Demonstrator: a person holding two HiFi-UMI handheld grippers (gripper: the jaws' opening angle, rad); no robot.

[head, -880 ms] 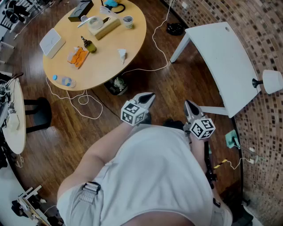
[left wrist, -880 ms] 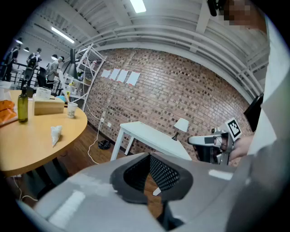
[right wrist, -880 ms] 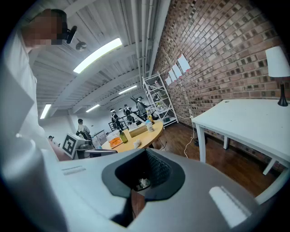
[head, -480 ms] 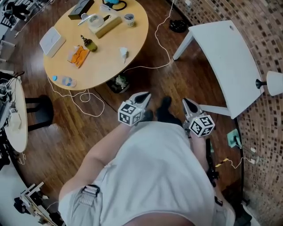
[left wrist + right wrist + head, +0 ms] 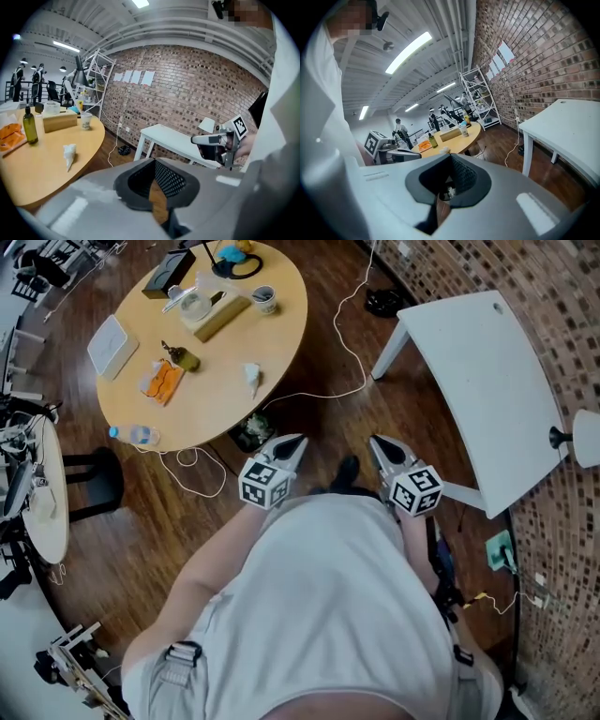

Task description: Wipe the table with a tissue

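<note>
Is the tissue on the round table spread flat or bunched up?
Bunched up: the tissue stands as a small crumpled wad on the round table, near its edge, not flattened.

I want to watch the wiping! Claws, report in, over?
Left claw and right claw shut, empty, away from the round table. Tissue lies untouched on it. White cable loops on floor between.

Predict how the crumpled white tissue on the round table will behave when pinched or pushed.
The tissue looks crumpled and thin, so it will probably squash floppily under a pinch. It seems very light, so a push would likely slide it across the table.
</note>
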